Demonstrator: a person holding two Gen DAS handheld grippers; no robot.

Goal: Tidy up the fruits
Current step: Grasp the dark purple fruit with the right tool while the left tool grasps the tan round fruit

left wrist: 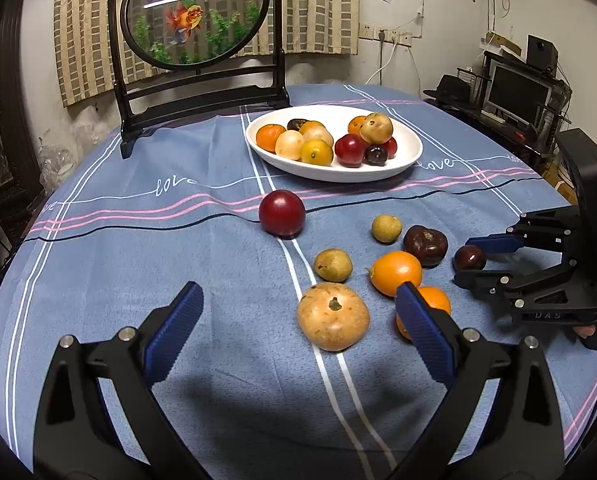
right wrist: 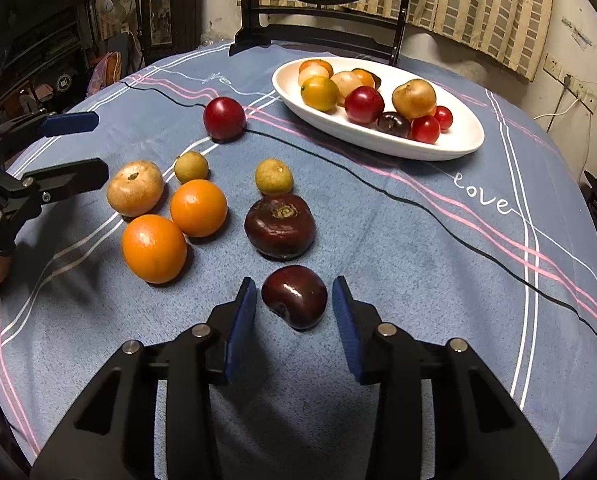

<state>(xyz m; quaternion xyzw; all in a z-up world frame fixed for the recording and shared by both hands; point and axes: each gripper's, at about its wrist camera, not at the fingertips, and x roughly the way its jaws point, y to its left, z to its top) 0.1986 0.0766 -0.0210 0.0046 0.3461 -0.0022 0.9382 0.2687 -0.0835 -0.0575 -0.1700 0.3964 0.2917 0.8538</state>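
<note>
Right gripper [right wrist: 294, 300]: jaws moderately open, straddling the small dark plum [right wrist: 294, 297]; narrow gaps visible on both sides, so nothing gripped yet.
Left gripper [left wrist: 298, 320]: spread wide, empty, low over the bench [left wrist: 138, 248], near the tan round fruit [left wrist: 333, 316].
Task target: small dark plum, resting on the blue cloth at the near edge of the loose cluster, just in front of the large dark fruit [right wrist: 280, 226].
Destination, judged: white dish [right wrist: 450, 142], well apart from the plum, toward the far side.
Risk, roll: round glossy skin; uneven closing likely to squirt the plum forward into the large dark fruit.
Risk, off-centre grip: plum nearer the left pad [right wrist: 242, 320] than the right; one-sided contact could nudge it before both pads bite.
Risk, bruising: soft fruit, hard squeeze may mark it.
Risk, placing: dish already crowded and piled; a dropped fruit could roll out or dislodge the tan one sitting on top.
Risk, crowding: left gripper close to the oranges [right wrist: 154, 248]; careless sweep would scatter them.
Count, loose on the bench: eight in all.
Oranges: two.
Small greenish-brown fruits [right wrist: 273, 177]: two.
Tan round fruit: one.
Red plum [right wrist: 224, 118]: one, alone near the dish.
Large dark fruit: one.
Small dark plum: one.
Count, in the dish: about ten; some hidden behind others, exact number uncertain.
Dishes: one.
</note>
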